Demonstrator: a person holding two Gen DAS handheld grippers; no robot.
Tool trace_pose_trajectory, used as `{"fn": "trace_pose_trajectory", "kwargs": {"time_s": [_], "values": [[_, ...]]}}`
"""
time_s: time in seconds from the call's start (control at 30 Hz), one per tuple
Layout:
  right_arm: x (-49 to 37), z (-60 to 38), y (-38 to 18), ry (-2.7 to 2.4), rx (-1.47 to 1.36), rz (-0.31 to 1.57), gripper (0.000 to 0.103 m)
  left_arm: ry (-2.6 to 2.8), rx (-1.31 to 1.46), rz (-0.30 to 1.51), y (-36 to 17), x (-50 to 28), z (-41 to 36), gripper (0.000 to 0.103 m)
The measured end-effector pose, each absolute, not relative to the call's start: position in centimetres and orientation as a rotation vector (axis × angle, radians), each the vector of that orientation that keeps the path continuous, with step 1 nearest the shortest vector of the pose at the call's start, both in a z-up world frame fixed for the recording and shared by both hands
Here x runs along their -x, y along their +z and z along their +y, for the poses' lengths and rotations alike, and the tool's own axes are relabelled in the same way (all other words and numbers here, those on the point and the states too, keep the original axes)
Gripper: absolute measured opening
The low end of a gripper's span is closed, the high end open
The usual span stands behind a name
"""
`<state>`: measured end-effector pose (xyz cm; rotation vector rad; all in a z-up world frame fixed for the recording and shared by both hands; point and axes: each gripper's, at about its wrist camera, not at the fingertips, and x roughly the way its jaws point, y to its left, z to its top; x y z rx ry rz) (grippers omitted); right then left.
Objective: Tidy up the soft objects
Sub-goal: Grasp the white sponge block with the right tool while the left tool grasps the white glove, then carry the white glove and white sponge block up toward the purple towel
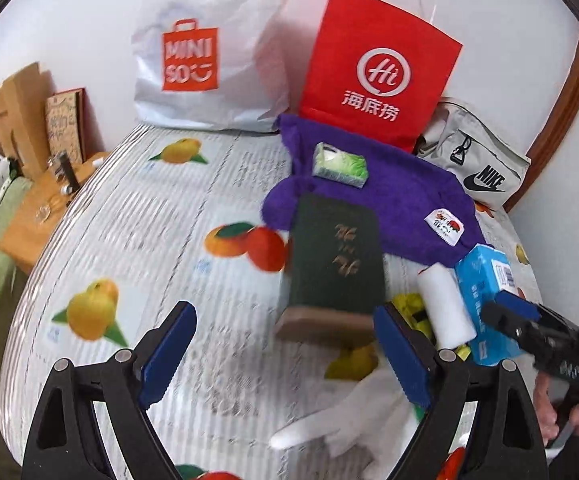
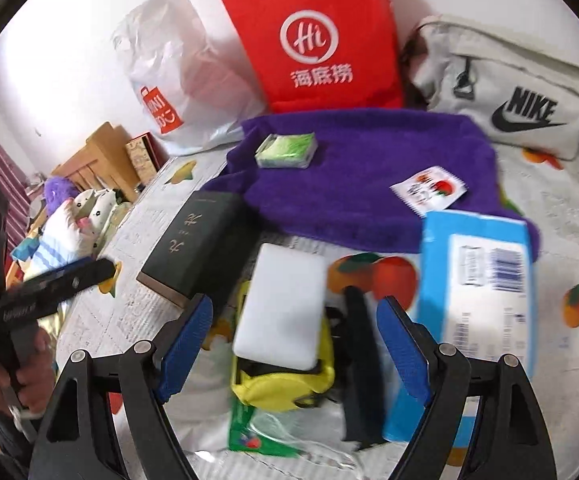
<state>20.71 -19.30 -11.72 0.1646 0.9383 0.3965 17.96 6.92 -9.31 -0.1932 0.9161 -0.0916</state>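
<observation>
A purple towel [image 1: 389,196] [image 2: 369,176] lies on the fruit-print table with a green tissue pack [image 1: 340,165] [image 2: 287,150] on it. A dark green book [image 1: 337,268] [image 2: 197,240], a white sponge [image 1: 445,304] [image 2: 281,312] on a yellow pouch [image 2: 285,388], a blue tissue box [image 1: 489,300] [image 2: 477,296] and a white glove [image 1: 349,416] lie nearer. My left gripper [image 1: 285,356] is open above the table in front of the book. My right gripper [image 2: 295,350] is open over the sponge and pouch.
A white Miniso bag [image 1: 209,52] [image 2: 169,80], a red paper bag [image 1: 377,68] [image 2: 317,40] and a grey Nike bag [image 1: 477,160] [image 2: 509,88] stand at the back. A wooden stand [image 1: 41,200] sits to the left. A green plastic wrapper [image 2: 257,432] lies near the front.
</observation>
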Motion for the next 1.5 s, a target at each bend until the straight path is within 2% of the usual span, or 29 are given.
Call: {"fn": "trace_pose_trajectory", "kwargs": {"time_s": [0.27, 0.3, 0.37, 0.4, 0.43, 0.97, 1.17, 1.2, 1.23, 1.27, 1.33, 1.37, 1.4, 1.43, 1.5], "values": [[-23.0, -17.2, -14.8, 0.378, -0.152, 1.02, 0.084, -0.088, 0.231, 0.928, -11.7, -16.0, 8.8, 0.09], [-23.1, -17.1, -15.1, 0.372, -0.147, 1.024, 0.081, -0.09, 0.235, 0.928, -11.9, -15.9, 8.9, 0.09], [-22.8, -16.6, -15.1, 0.366, -0.117, 1.005, 0.06, -0.102, 0.24, 0.937, -12.3, -15.7, 8.9, 0.09], [-22.7, -16.6, -15.1, 0.387, -0.12, 1.007, 0.053, -0.109, 0.238, 0.938, -12.5, -15.6, 8.8, 0.09], [-22.6, -16.6, -15.1, 0.407, -0.131, 1.005, 0.052, -0.113, 0.234, 0.939, -12.6, -15.5, 8.6, 0.09], [-13.4, -21.2, -10.5, 0.364, -0.076, 0.85, 0.051, -0.261, 0.129, 1.008, -15.2, -13.8, 1.7, 0.09], [-9.4, -23.4, -11.1, 0.328, -0.058, 0.861, 0.051, -0.225, 0.006, 0.988, -16.0, -13.1, -1.0, 0.089], [-9.1, -23.6, -11.4, 0.322, -0.055, 0.869, 0.051, -0.222, -0.01, 0.974, -15.9, -12.8, -1.1, 0.084], [-8.4, -24.0, -12.1, 0.304, -0.048, 0.884, 0.051, -0.222, -0.016, 0.967, -15.8, -12.7, -1.1, 0.07], [-8.0, -24.3, -12.7, 0.288, -0.041, 0.897, 0.051, -0.221, -0.02, 0.966, -15.6, -12.5, -1.0, 0.063], [-7.4, -24.8, -13.7, 0.261, -0.034, 0.918, 0.051, -0.235, 0.005, 0.967, -15.5, -12.1, -0.3, 0.039], [-7.1, -25.1, -14.5, 0.245, -0.033, 0.93, 0.051, -0.248, 0.016, 0.967, -15.5, -11.9, -0.1, 0.033], [-6.9, -25.3, -15.0, 0.235, -0.033, 0.94, 0.051, -0.279, 0.035, 0.967, -15.4, -11.7, 0.3, 0.021], [-6.8, -25.6, -15.7, 0.221, -0.035, 0.951, 0.051, -0.298, 0.041, 0.965, -15.4, -11.6, 0.4, 0.013], [-6.7, -26.1, -16.9, 0.196, -0.035, 0.971, 0.051, -0.302, 0.044, 0.957, -15.2, -11.3, 0.7, 0.012]]}}
